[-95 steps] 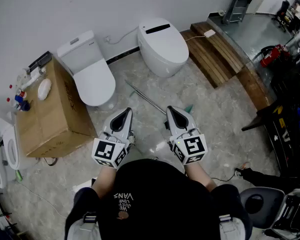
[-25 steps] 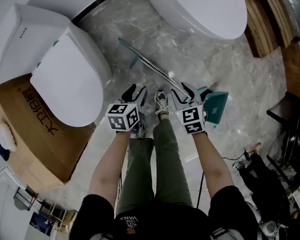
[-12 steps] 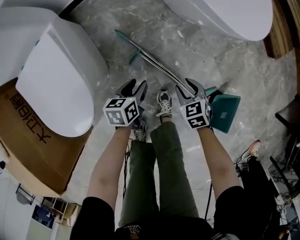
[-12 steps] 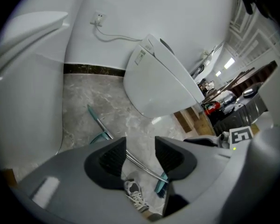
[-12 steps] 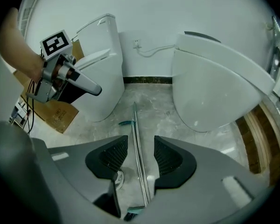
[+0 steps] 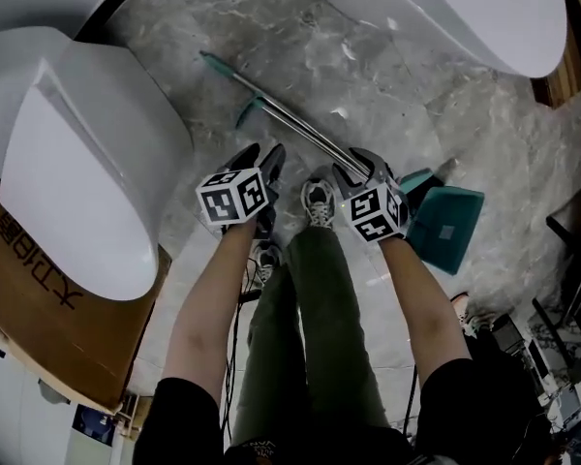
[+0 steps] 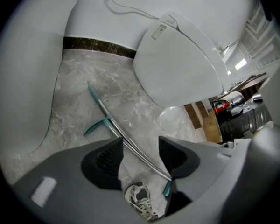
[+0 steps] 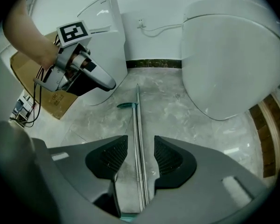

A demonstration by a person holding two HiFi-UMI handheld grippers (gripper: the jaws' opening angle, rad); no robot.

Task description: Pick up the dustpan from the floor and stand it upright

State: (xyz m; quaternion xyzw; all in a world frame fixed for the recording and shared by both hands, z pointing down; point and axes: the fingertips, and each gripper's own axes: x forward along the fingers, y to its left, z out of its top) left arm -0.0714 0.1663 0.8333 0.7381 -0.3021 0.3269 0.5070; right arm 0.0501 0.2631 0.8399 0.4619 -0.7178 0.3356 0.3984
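marble floor (image 6: 397, 95) | toilet (image 6: 77, 163) | second toilet (image 6: 455, 8) | dustpan (image 6: 447, 226) lying flat

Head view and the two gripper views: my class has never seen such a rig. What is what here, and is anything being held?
There is no robot. A person holds a gripper in each hand. The head view looks down from the person's head at the left gripper and the right gripper. Each other view rides on one gripper and looks along its jaws. A teal dustpan lies on the marble floor near a white toilet. Nothing is held. The right jaws stand apart on either side of the metal handle. The left jaws have just been opening, and the handle shows in their gap, not gripped.
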